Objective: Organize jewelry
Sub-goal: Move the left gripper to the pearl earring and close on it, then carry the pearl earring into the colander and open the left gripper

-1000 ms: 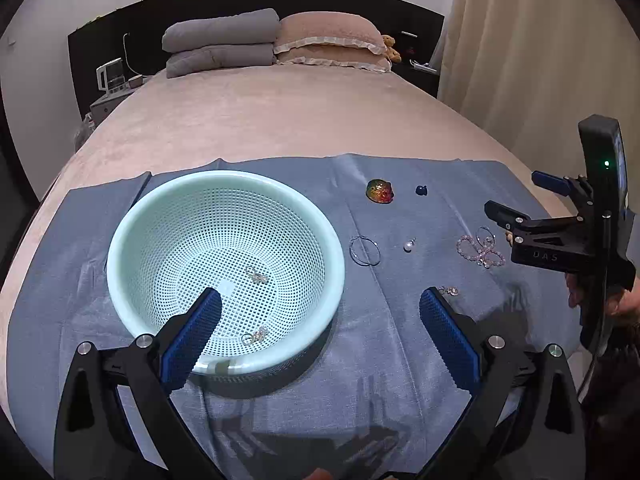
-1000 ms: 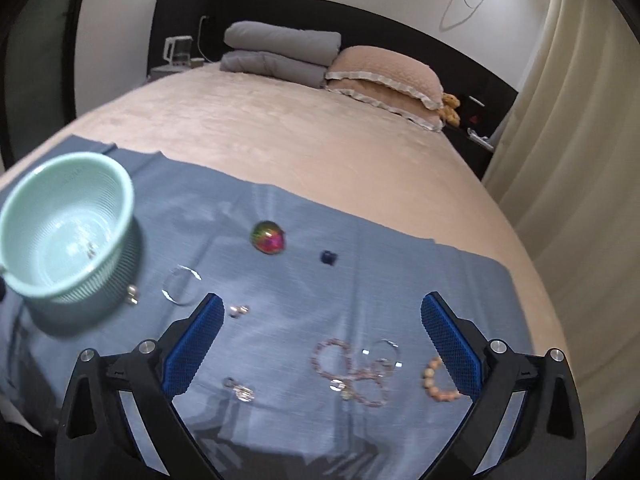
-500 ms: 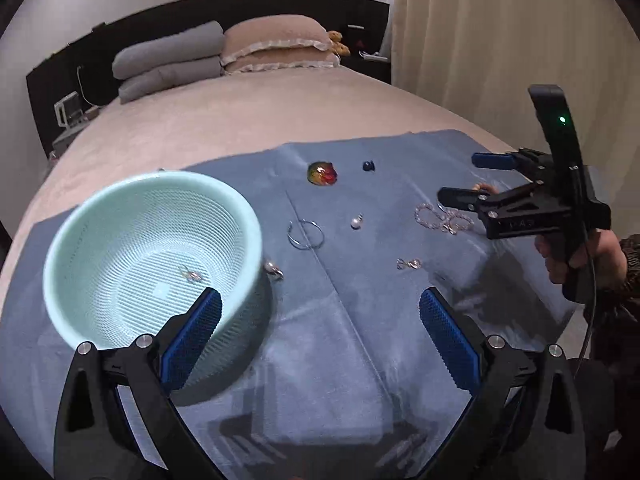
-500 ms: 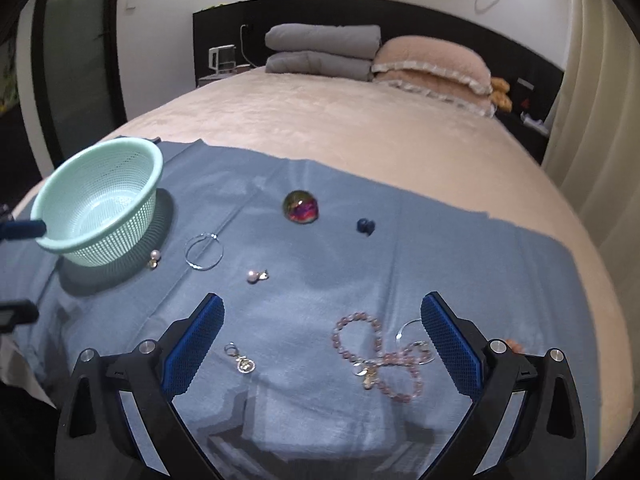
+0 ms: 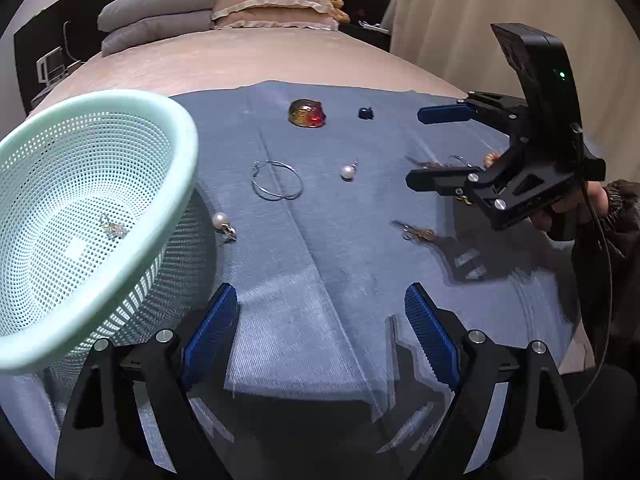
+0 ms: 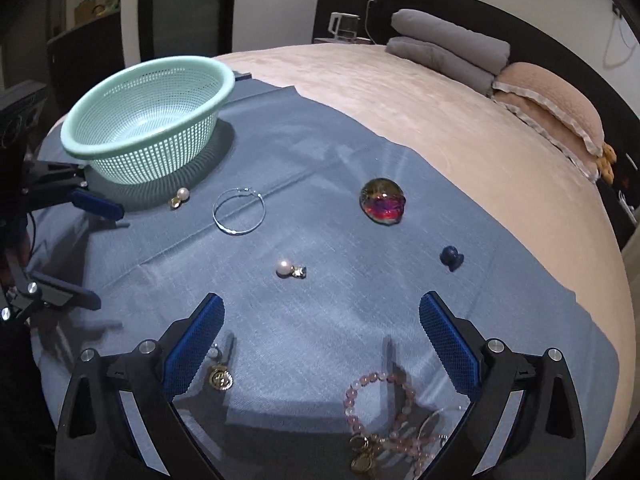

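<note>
A blue cloth point(image 6: 320, 168) covers the bed; the right gripper point(image 6: 320, 344) hangs spread and empty, the pink bead bracelet point(image 6: 376, 404) just below its tips; the left gripper point(image 5: 320, 320), jaws just narrowing on nothing, is beside the basket point(image 5: 120, 128).

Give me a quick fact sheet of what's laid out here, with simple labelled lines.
Surface: blue cloth on a bed
Basket: mint green, small jewelry inside
Beside basket: pearl earring
Loose on cloth: hoop, second pearl, iridescent stone, dark blue bead, pink bracelet, gold charm
Left gripper: open, jaws just been closing, empty
Right gripper: open, empty
</note>
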Demonstrator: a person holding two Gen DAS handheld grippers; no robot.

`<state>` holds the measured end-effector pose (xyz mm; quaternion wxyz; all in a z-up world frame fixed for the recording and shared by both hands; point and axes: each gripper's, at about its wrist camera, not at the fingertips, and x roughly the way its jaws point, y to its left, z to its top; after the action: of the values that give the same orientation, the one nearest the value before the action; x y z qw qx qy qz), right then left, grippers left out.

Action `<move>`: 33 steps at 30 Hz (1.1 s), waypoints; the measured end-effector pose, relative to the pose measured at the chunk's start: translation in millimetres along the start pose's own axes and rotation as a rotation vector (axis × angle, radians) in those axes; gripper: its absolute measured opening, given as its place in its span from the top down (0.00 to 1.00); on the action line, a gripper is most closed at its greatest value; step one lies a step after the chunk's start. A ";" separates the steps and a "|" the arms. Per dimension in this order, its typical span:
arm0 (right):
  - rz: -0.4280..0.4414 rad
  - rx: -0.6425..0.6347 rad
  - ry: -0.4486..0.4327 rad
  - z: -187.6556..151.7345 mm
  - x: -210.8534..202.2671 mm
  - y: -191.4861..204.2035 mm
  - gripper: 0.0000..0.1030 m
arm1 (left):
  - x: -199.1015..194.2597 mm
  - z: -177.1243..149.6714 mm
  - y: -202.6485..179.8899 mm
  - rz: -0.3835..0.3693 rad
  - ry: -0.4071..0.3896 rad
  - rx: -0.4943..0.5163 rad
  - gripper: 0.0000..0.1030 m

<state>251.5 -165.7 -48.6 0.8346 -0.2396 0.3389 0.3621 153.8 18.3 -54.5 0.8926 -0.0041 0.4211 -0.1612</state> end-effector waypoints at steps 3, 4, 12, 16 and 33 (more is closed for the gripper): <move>0.031 -0.001 0.000 8.4 13.8 -1.5 0.10 | 10.9 7.7 4.6 0.043 -0.004 -0.029 0.19; 0.034 -0.004 0.003 10.4 19.0 -0.9 0.11 | 14.0 10.6 6.0 0.061 -0.007 -0.034 0.20; 0.071 0.001 0.071 8.9 48.0 1.1 0.49 | 29.0 19.2 18.9 0.120 0.007 -0.096 0.41; 0.080 -0.006 0.069 7.0 45.0 5.2 0.72 | 34.1 21.4 18.8 0.167 0.009 -0.095 0.48; 0.081 0.064 -0.004 -7.3 -10.6 16.2 0.82 | 3.2 24.9 15.0 0.148 -0.009 -0.069 0.93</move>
<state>230.8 -165.0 -48.0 0.8272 -0.1980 0.3580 0.3852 178.7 28.4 -43.0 0.9032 -0.0042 0.4217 -0.0804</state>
